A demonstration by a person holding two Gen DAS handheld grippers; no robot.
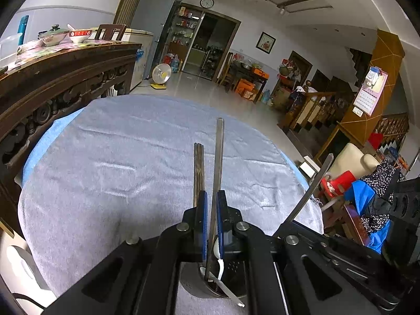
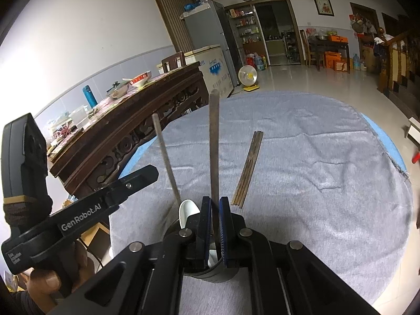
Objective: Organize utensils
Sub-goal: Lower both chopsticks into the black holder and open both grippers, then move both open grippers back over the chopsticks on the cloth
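I operate two claws over a round desk (image 2: 328, 183) covered with a grey cloth.

Left claw (image 1: 212, 202): jaws closed nearly together on the flat handle of a metal utensil (image 1: 219, 152). The handle rises between the blue pads; its lower end drops into the metal utensil holder (image 1: 194, 286) directly below.

Right claw (image 2: 215, 207): jaws likewise closed on a second metal utensil handle (image 2: 214, 144), which stands nearly upright above the same holder.

Holder contents: a white ceramic spoon (image 2: 187, 214) leaning on the rim, plus the lower ends of the gripped utensils. I cannot tell whether those ends are spoons or forks.

A bundle of dark wooden chopsticks (image 2: 248, 170) lies flat on the cloth, just beside the holder, outside it.
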